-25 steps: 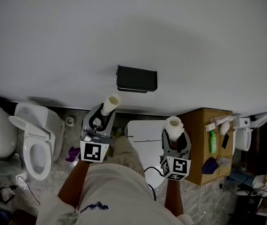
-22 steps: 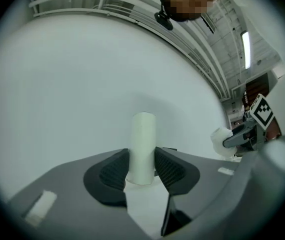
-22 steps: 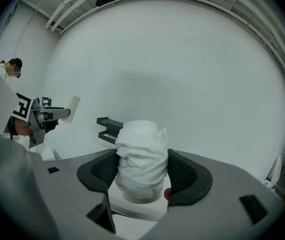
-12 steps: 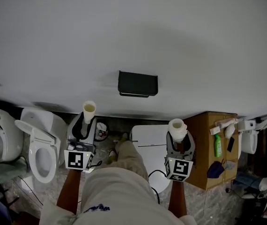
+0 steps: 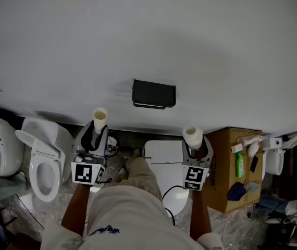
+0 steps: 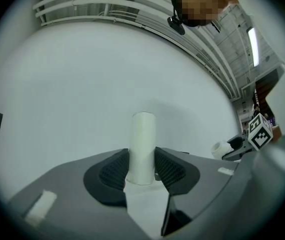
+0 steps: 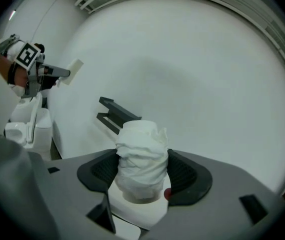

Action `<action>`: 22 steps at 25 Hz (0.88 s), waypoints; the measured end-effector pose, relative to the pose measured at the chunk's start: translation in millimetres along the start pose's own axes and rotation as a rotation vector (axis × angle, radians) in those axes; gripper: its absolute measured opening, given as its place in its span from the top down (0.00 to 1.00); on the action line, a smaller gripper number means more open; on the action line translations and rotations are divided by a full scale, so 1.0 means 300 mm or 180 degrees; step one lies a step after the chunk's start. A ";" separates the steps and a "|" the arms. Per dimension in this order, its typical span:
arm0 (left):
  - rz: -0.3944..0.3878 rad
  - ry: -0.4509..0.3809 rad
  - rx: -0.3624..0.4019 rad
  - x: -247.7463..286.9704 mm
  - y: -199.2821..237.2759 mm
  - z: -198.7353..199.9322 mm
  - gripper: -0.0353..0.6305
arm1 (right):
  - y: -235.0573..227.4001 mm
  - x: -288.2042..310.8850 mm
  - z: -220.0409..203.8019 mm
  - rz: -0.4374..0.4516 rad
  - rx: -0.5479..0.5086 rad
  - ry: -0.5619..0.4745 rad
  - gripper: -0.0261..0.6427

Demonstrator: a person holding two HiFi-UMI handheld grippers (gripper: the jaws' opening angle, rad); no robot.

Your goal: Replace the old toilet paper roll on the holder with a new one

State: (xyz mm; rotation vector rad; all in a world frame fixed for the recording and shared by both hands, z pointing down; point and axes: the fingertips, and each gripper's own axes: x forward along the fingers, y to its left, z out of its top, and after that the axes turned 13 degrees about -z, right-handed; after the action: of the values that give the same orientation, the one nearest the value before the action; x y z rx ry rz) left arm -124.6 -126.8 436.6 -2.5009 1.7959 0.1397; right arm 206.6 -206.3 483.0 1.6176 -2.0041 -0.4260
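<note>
Tube [image 6: 143, 144] stands clamped in my left tongs [image 6: 141, 165], roll [image 7: 141, 160] clamped in my right tongs [image 7: 142, 176], both upright, facing the wall [image 5: 148, 35] with its black holder [image 5: 153, 94].

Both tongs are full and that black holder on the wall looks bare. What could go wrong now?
1. The paper roll in the right tongs has loose, rumpled wraps; they might unwind or snag on the holder.
2. The left tongs pinch the cardboard tube near one end only, so it could tip out.
</note>
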 end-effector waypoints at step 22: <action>-0.0064 0.0005 -0.0083 -0.004 -0.035 -0.021 0.69 | 0.164 0.267 -0.006 0.0121 -0.2510 -0.0572 0.51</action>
State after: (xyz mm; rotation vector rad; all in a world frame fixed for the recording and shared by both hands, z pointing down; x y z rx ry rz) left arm -114.8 -123.1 443.0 -2.5366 1.7804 0.1610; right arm 156.4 -272.1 527.5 1.0620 -1.6490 -1.2001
